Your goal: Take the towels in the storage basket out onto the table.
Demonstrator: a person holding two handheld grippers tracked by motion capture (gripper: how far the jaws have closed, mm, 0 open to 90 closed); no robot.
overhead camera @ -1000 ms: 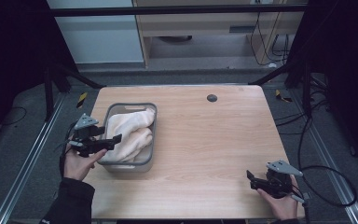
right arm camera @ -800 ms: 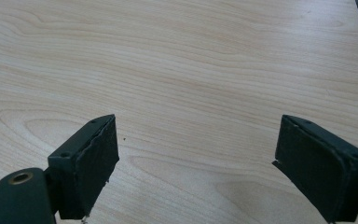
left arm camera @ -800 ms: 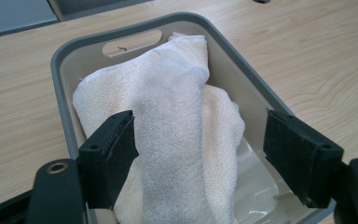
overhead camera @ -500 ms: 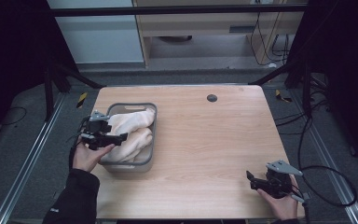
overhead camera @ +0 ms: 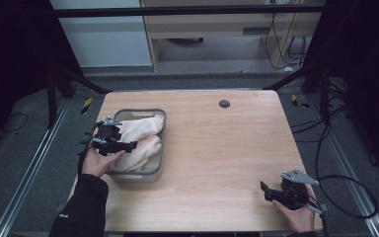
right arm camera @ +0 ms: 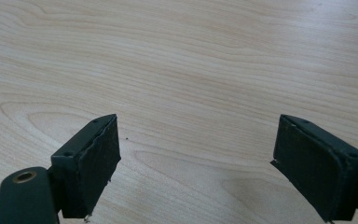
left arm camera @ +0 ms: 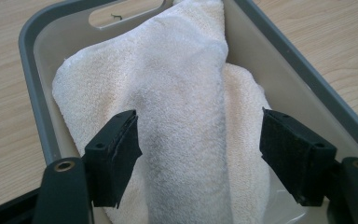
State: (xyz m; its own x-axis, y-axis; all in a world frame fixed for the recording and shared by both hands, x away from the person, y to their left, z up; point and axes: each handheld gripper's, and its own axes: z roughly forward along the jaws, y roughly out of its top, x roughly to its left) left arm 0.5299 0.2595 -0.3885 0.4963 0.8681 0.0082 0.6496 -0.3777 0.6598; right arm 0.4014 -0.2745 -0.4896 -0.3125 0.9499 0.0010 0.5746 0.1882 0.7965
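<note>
Left tongs [overhead camera: 130, 144], left of middle in the high view: hung over the towel [overhead camera: 145, 129] lying in the grey tub [overhead camera: 163, 140], jaws wide though just closed in a little, raised fold between the pads, not yet pinched. Right tongs [overhead camera: 265, 190], lower right: rested wide over bare table [overhead camera: 217, 148], holding nothing. Step judged as the reach for the towel. Next called for: sinking onto the fold, squeezing firmly, lifting clear of the tub's rim.

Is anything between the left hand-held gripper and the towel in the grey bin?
Nothing visible. The left hand-held gripper is over the grey bin, its jaws open and just closing a little, straddling the raised fold of the towel without yet pressing on it.
</note>
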